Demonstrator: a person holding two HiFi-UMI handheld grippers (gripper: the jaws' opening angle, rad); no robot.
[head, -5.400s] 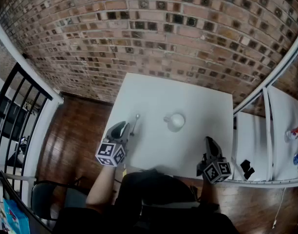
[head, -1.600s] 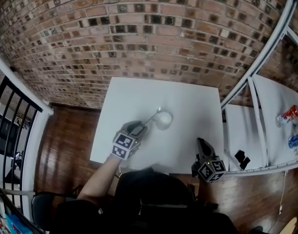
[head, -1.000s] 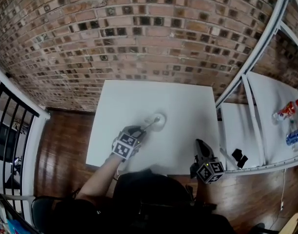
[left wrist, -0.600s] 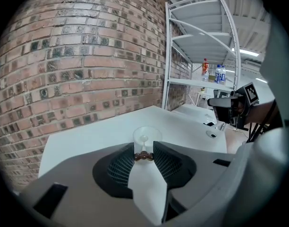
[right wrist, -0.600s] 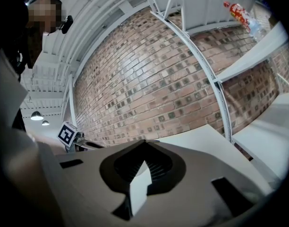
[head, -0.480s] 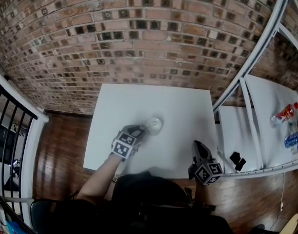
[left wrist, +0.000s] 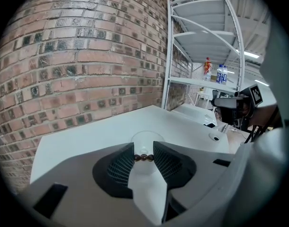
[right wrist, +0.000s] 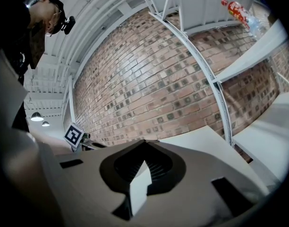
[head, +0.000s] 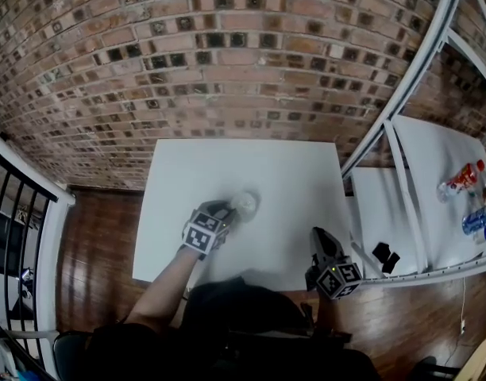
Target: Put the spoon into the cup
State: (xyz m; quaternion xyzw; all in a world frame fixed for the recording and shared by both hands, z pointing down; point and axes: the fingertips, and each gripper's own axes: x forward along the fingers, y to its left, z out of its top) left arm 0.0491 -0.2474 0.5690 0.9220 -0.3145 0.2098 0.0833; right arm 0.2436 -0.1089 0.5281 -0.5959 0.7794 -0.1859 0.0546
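Note:
A pale cup (head: 246,204) stands near the middle of the white table (head: 298,173). My left gripper (head: 225,213) sits right against the cup's near-left side. In the left gripper view its pads are shut on the brown beaded handle of the spoon (left wrist: 143,158), with the cup (left wrist: 145,138) directly beyond the jaws. The rest of the spoon is hidden. My right gripper (head: 319,236) rests at the table's front right edge, away from the cup. In the right gripper view the right gripper (right wrist: 144,145) has its jaws closed tip to tip with nothing between them.
A brick wall (head: 227,62) backs the table. A white metal shelf rack (head: 402,181) stands to the right, holding bottles (head: 464,179) and a small black object (head: 383,255). A black railing (head: 13,213) and wood floor lie to the left.
My left gripper has carried the spoon closer to the cup; the handle stretch seen between gripper and cup a second ago no longer shows. The right gripper has stayed put.

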